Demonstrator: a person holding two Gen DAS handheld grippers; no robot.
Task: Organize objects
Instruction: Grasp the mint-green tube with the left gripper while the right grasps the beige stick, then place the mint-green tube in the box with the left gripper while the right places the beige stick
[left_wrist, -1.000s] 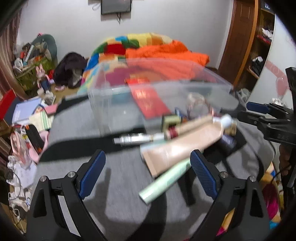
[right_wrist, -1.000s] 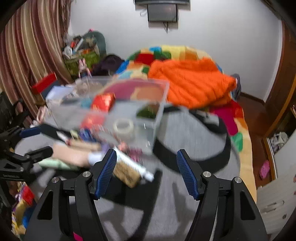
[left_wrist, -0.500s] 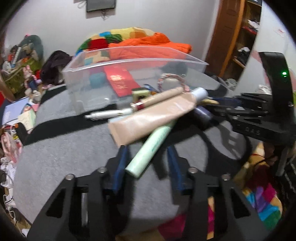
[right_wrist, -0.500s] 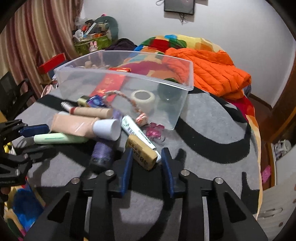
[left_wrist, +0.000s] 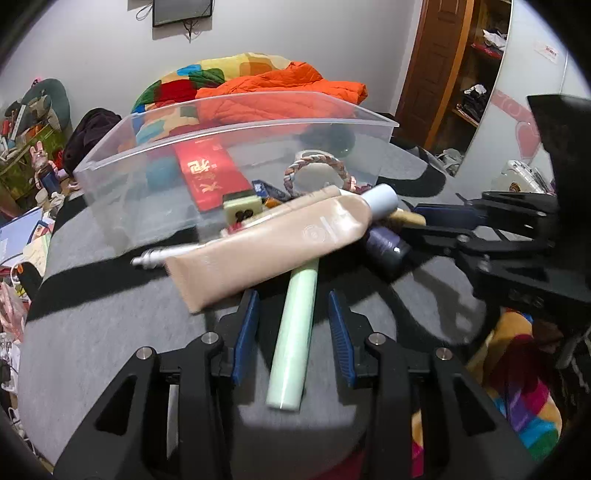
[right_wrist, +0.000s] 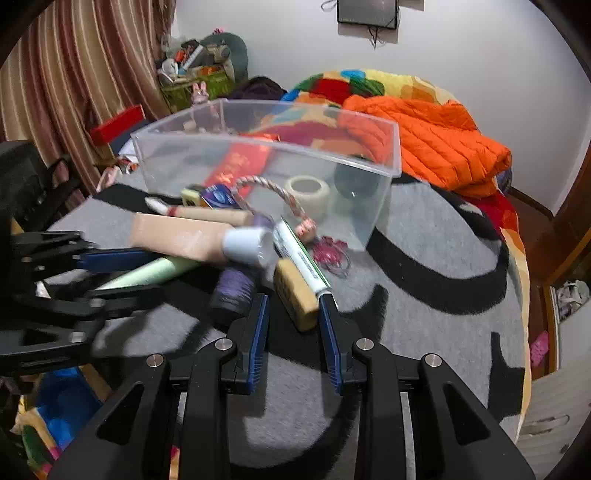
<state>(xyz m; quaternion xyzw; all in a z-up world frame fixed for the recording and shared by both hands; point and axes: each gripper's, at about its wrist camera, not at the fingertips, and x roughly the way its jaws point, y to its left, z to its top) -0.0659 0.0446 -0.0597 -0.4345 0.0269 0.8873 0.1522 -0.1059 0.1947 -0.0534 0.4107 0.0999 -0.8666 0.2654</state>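
Observation:
A pile of toiletries lies on a grey and black round table in front of a clear plastic bin (left_wrist: 122, 206). My left gripper (left_wrist: 293, 302) is open, its jaws either side of a pale green tube (left_wrist: 295, 339) without touching it; the tube's far end lies under a beige tube (left_wrist: 269, 251). My right gripper (right_wrist: 293, 306) is open, its jaws close around a tan block (right_wrist: 295, 295) beside a white and green tube (right_wrist: 301, 254). A dark purple bottle (right_wrist: 232, 288) lies just left of it. The bin (right_wrist: 266, 147) holds a red packet (left_wrist: 208, 177), a tape roll (right_wrist: 308, 190) and a dark ball.
A braided rope ring (left_wrist: 317, 166), a small tile (left_wrist: 242, 210) and a pen (left_wrist: 162, 254) lie against the bin. A bed with an orange quilt (right_wrist: 424, 136) stands behind. Clutter fills the floor at left (left_wrist: 22, 229). A wooden door (left_wrist: 432, 62) is at right.
Both grippers have moved in low to the pile and narrowed from wide open. The left now straddles the green tube, the right the tan block.

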